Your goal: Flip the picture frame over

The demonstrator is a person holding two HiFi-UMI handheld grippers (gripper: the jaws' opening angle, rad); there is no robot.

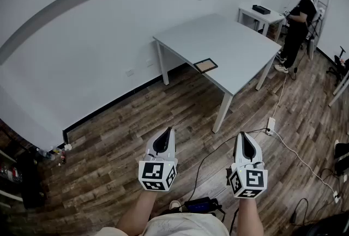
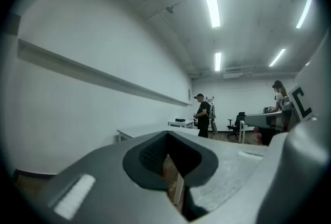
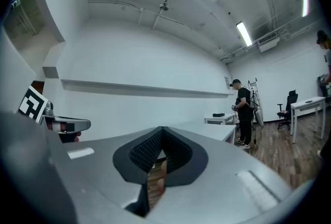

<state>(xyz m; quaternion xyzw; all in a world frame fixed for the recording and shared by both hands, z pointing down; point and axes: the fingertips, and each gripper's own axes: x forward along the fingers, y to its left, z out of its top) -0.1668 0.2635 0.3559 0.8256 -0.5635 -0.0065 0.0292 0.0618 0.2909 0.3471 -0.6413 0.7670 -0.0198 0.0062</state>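
A pale grey rectangular worktop [image 1: 229,38] on white legs stands on the brown wood-plank floor [image 1: 125,137], well ahead of the left hand-held gripper [image 1: 168,130] and the right hand-held gripper [image 1: 242,134]. A small dark-rimmed, tan-faced picture frame [image 1: 205,65] lies flat on it, near the edge facing them. A white power strip [image 1: 270,125] lies on the floor, ahead-right of the right hand-held gripper.

No words, brands or numbers can be read. There are only black-and-white square markers [image 1: 154,171] on the left gripper [image 1: 169,130] and right gripper [image 1: 241,134].
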